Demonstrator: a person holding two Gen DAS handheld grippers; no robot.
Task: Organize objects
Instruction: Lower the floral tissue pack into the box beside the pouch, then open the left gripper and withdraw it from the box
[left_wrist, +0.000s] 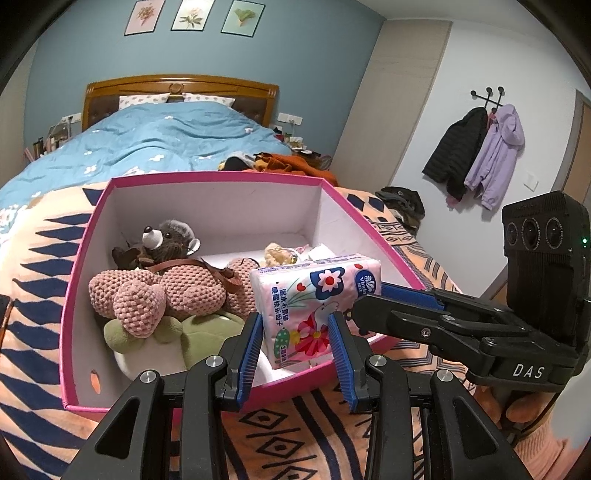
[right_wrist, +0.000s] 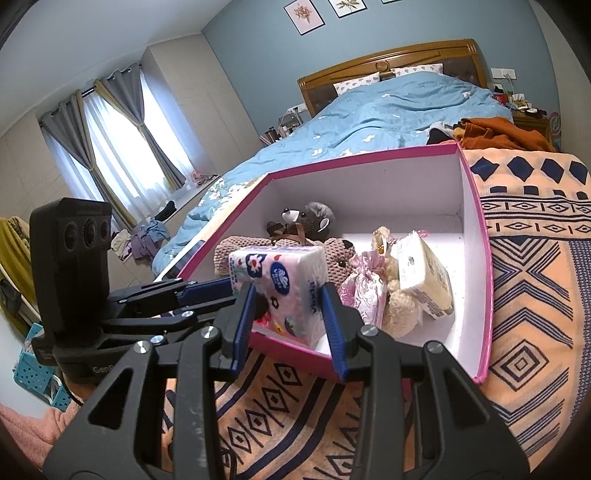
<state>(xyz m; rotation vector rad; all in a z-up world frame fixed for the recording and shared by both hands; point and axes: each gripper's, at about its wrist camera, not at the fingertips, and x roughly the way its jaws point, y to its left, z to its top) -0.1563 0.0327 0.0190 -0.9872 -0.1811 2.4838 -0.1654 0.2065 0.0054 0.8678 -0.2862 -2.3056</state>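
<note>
A pink box (left_wrist: 81, 258) with a white inside stands on the patterned blanket; it also shows in the right wrist view (right_wrist: 484, 266). A pink flowered tissue pack (left_wrist: 314, 299) stands on end at the box's near edge. My left gripper (left_wrist: 295, 328) and my right gripper (right_wrist: 288, 306) both close their blue pads on this tissue pack (right_wrist: 280, 280) from two sides. Inside the box lie a pink knitted bear (left_wrist: 159, 291), a grey plush mouse (left_wrist: 170, 240), a green plush (left_wrist: 192, 332), a pink pouch (right_wrist: 362, 291) and a yellow packet (right_wrist: 424, 280).
The box sits on an orange and navy blanket (right_wrist: 535, 295) at the foot of a bed with a blue duvet (left_wrist: 166, 140). Orange clothes (left_wrist: 295, 162) lie behind the box. Jackets hang on the wall (left_wrist: 476, 151) at the right.
</note>
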